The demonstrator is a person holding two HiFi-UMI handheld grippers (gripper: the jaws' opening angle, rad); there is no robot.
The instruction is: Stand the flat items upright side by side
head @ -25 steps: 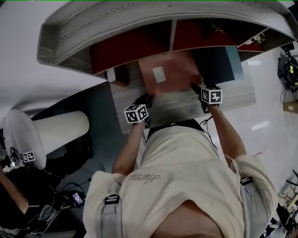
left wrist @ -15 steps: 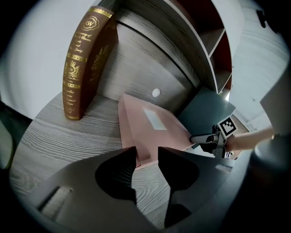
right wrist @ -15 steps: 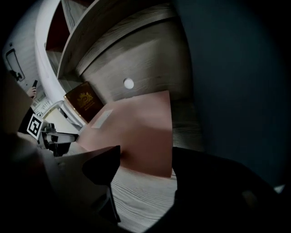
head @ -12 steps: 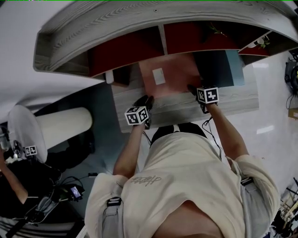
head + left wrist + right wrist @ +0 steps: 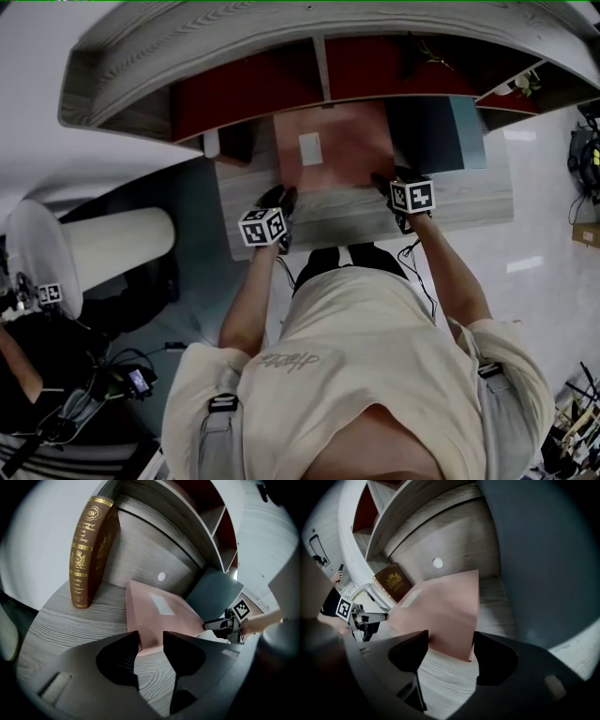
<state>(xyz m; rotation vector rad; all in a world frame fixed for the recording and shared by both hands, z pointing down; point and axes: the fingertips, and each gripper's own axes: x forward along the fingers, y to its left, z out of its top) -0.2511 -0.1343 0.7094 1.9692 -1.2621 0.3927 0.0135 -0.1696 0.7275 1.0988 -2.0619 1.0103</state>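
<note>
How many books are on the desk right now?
3: a brown book standing at left, a pink book lying in the middle, a teal book at right. Others may be hidden.

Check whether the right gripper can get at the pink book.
Probably yes. The pink book lies with its near corner between the jaws of the right gripper, which have just been closing, and only bare desk lies below. The teal book beside it leaves that corner uncovered.

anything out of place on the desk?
Yes: the pink book lies flat on the desk, while the brown book at its left stands upright. The teal book on its right seems to lean back rather than stand straight.
</note>
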